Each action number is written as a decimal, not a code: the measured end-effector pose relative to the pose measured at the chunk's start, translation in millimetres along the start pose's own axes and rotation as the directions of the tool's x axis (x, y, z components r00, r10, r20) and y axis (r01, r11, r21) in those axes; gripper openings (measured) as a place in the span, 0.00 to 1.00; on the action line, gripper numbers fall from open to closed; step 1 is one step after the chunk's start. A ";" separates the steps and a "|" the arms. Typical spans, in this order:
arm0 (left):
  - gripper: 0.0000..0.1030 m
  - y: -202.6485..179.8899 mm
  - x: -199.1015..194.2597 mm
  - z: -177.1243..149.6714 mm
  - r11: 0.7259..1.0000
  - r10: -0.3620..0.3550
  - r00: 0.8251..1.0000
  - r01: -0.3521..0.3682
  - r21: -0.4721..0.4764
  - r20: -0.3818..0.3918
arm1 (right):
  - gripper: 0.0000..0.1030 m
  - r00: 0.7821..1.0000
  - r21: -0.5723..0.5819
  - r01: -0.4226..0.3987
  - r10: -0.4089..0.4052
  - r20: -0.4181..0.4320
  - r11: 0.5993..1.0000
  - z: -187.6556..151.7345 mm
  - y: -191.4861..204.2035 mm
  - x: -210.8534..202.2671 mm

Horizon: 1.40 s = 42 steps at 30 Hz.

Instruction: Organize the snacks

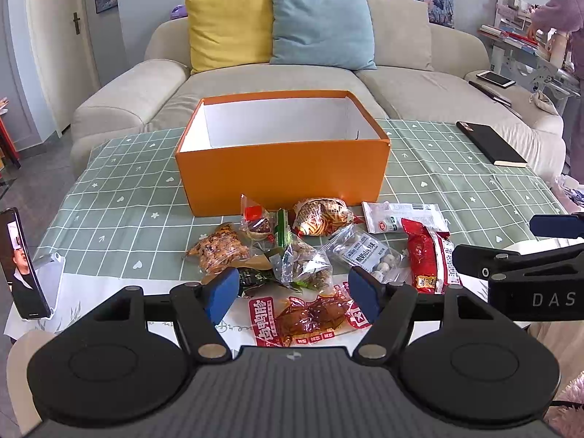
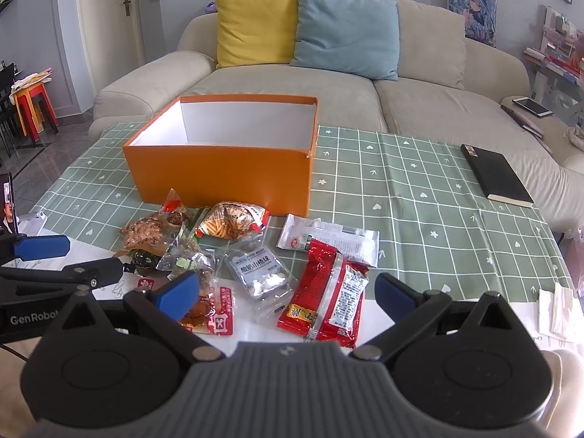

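Observation:
An open orange box (image 1: 284, 175) (image 2: 222, 175) with a white, empty inside stands on the green checked tablecloth (image 1: 109, 211). In front of it lies a pile of several snack packets. Among them are a red packet (image 2: 328, 299) (image 1: 427, 255), a white wrapper (image 2: 328, 237), a clear pack of white balls (image 2: 261, 273) and a red-and-clear meat packet (image 1: 306, 314). My left gripper (image 1: 292, 292) is open, low over the meat packet. My right gripper (image 2: 288, 292) is open over the near side of the pile, with the red packet between its fingers' line.
A black notebook (image 2: 496, 175) lies at the table's right. A phone on a stand (image 1: 22, 266) is at the left edge. Folded tissue (image 2: 558, 310) sits near right. A beige sofa (image 1: 255, 84) with cushions is behind; a person (image 1: 562, 11) stands far right.

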<state>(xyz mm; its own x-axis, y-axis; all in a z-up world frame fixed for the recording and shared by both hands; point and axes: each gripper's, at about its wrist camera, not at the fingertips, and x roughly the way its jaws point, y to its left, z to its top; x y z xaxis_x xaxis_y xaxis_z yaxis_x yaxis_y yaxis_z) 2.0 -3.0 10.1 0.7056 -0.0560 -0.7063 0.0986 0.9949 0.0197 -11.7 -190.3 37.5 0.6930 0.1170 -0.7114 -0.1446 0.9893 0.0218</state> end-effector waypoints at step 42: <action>0.37 28.9 26.7 -3.4 0.992 -0.120 0.989 0.116 -0.053 -0.084 | 0.96 0.991 0.098 -0.089 0.098 -0.086 0.991 3.5 -22.1 30.1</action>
<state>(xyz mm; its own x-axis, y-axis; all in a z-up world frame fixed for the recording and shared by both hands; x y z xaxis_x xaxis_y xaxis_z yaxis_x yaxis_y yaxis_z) 21.3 24.5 -10.6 0.6276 -0.1677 -0.7603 0.1424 0.9848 -0.0996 14.8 -208.3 18.0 0.6122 0.2051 -0.7636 -0.1363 0.9787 0.1536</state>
